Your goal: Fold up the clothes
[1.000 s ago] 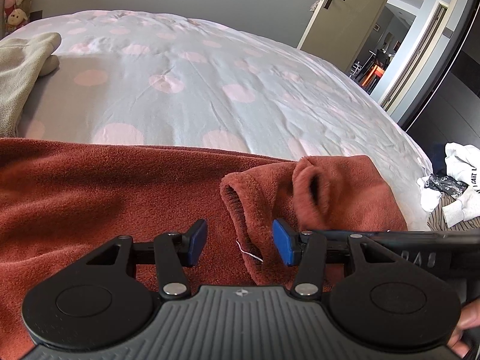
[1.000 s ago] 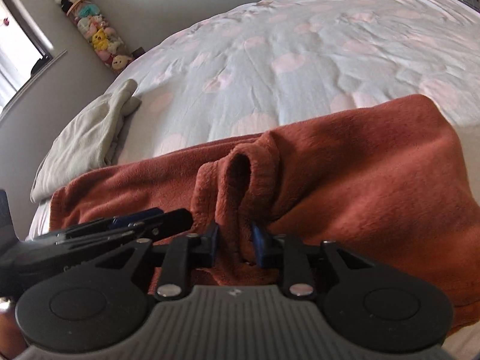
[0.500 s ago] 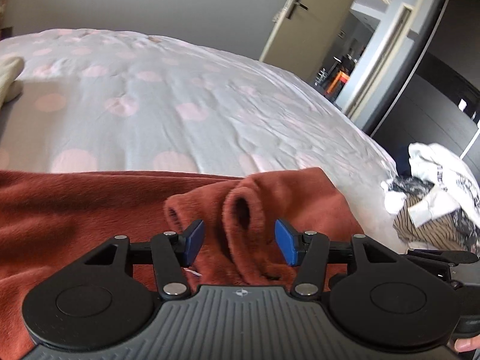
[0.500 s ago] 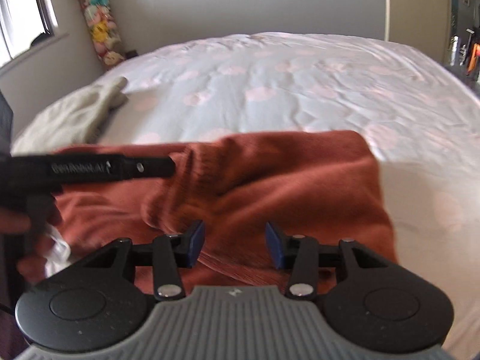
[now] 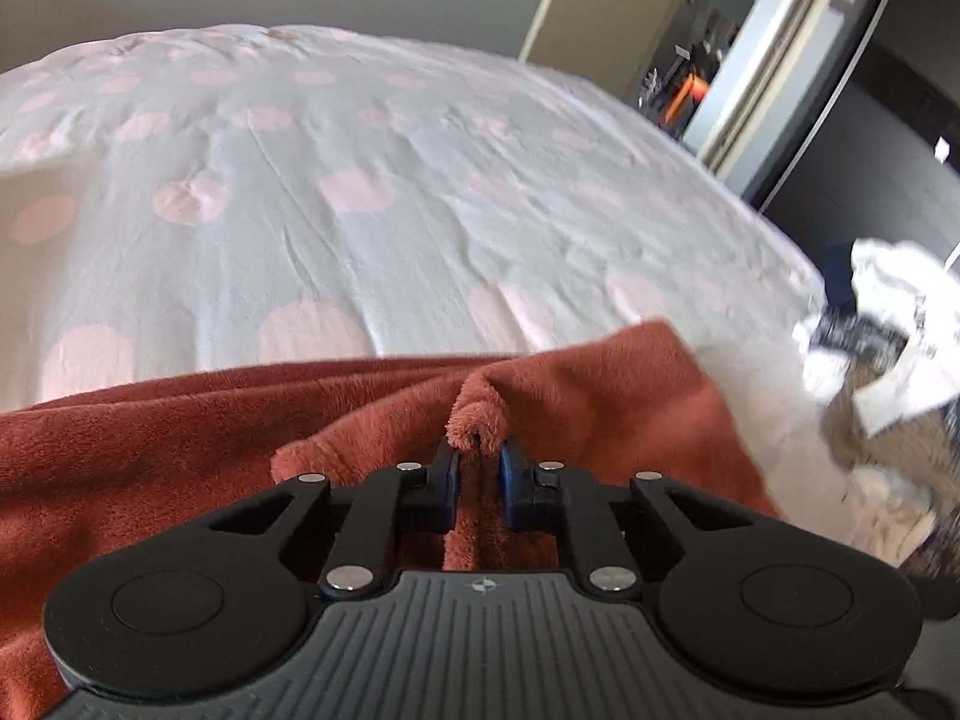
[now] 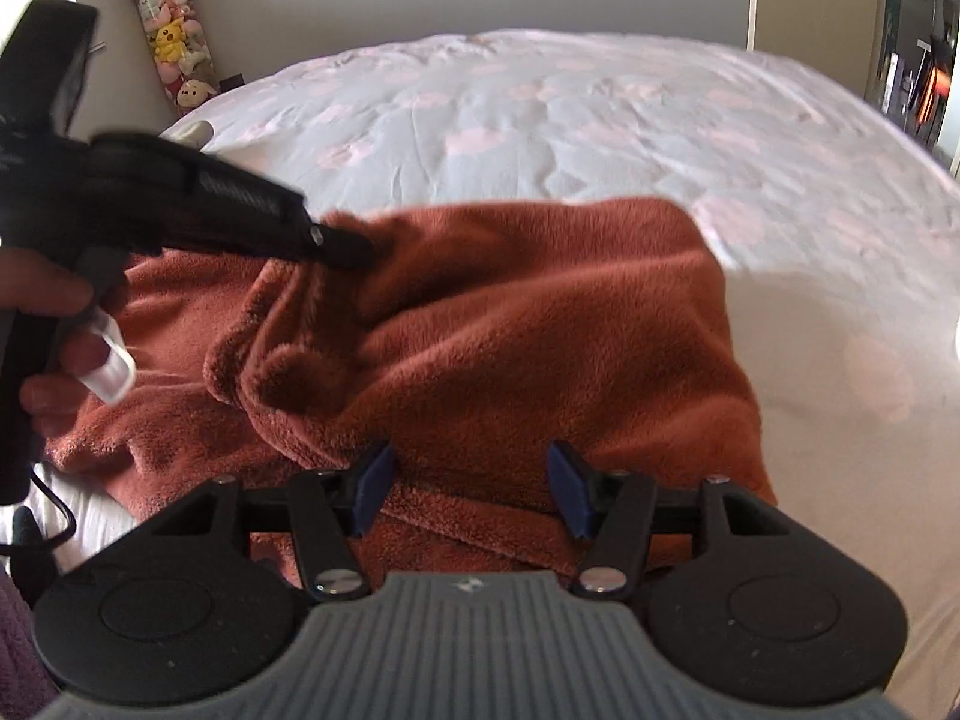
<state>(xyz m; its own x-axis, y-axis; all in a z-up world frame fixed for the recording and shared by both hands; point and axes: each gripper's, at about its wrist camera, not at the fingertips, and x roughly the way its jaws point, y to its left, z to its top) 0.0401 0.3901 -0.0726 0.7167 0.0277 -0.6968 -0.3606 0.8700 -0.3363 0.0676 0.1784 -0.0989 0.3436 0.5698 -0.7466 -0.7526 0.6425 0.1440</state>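
A rust-red fleece garment (image 5: 150,450) lies across the near edge of the bed; it also shows in the right wrist view (image 6: 540,324). My left gripper (image 5: 479,468) is shut on a raised fold of the fleece, and a tuft pokes up between its blue pads. In the right wrist view the left gripper (image 6: 342,249) pinches the fleece at its far left edge. My right gripper (image 6: 471,489) is open, its pads just above the garment's near hem, holding nothing.
The bed (image 5: 360,180) has a pale cover with pink dots. A pile of white and striped clothes (image 5: 882,360) lies off the bed's right side. A door (image 5: 594,0) stands beyond. A stack of plush toys (image 6: 171,42) stands in the left corner.
My left gripper has moved right and closed on a fold of the fleece. My right gripper has let go of the fleece, opened wide and pulled back toward the hem.
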